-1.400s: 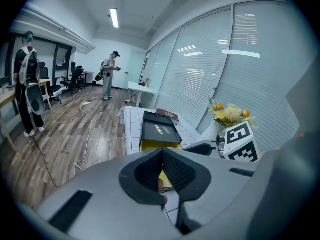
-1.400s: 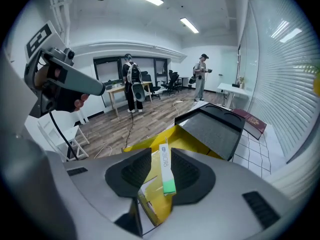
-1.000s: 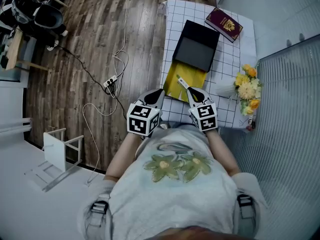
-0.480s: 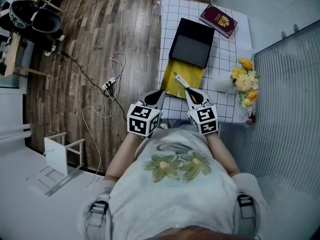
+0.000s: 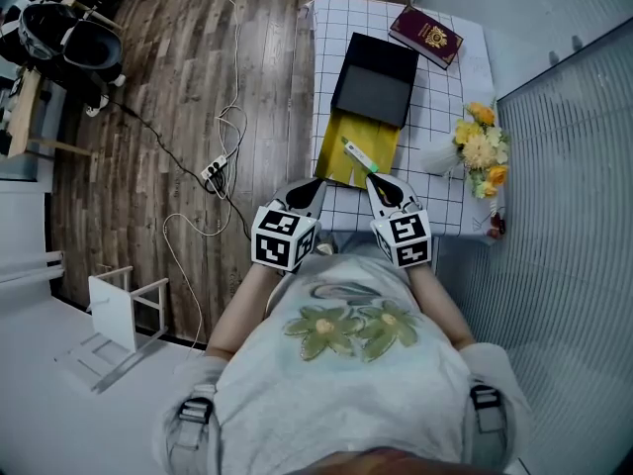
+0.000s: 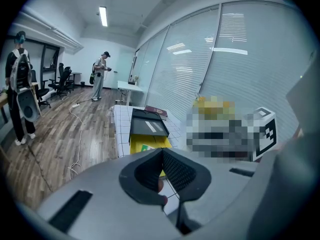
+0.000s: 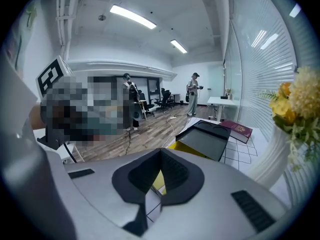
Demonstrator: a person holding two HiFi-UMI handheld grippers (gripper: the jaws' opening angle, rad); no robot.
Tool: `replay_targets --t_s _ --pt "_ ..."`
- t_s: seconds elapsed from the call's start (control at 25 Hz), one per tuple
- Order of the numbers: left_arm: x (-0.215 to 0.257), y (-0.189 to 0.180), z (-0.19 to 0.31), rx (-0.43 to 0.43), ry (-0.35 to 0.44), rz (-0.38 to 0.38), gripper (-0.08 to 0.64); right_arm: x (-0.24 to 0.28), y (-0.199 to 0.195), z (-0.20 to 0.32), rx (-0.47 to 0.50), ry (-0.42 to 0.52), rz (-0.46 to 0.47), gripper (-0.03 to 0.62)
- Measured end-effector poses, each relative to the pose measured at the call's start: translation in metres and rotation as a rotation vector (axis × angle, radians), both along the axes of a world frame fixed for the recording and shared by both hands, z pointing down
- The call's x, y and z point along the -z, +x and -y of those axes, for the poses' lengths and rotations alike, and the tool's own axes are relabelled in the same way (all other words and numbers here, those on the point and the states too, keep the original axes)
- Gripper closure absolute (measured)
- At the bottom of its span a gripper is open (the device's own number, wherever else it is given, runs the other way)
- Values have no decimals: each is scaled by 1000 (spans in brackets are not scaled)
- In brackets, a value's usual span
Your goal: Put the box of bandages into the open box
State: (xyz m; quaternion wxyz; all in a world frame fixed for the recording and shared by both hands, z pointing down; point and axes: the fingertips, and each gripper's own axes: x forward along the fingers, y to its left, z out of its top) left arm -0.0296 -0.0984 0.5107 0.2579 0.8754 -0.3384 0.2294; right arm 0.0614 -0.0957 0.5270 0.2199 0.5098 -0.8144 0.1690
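The open box lies on the checked table as a yellow tray (image 5: 341,146) with a black part (image 5: 374,80) behind it. A small white and green box of bandages (image 5: 357,154) rests in the yellow tray. Just beyond it, at the table's near edge, my right gripper (image 5: 373,178) is shut and empty. My left gripper (image 5: 315,180) is level with it at the table's left corner, also shut on nothing. In the left gripper view the yellow tray (image 6: 137,145) shows past the left gripper (image 6: 162,151). The right gripper view shows the black part (image 7: 202,140) past the right gripper (image 7: 161,153).
A dark red booklet (image 5: 426,36) lies at the table's far right corner. A vase of yellow flowers (image 5: 475,151) stands at the right edge. A glass wall runs along the right. Cables and a power strip (image 5: 216,168) lie on the wood floor to the left. People stand farther back in the room.
The table and box have slid slightly up and left in the head view. Both grippers hold the same place in the frame, a little farther from the bandage box.
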Motion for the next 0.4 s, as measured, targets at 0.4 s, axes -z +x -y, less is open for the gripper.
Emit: replay_targets --t_s 0.4 --pt "0 5 -18 -47 21 19 552 -1 2 -16 -26 -3 6 586"
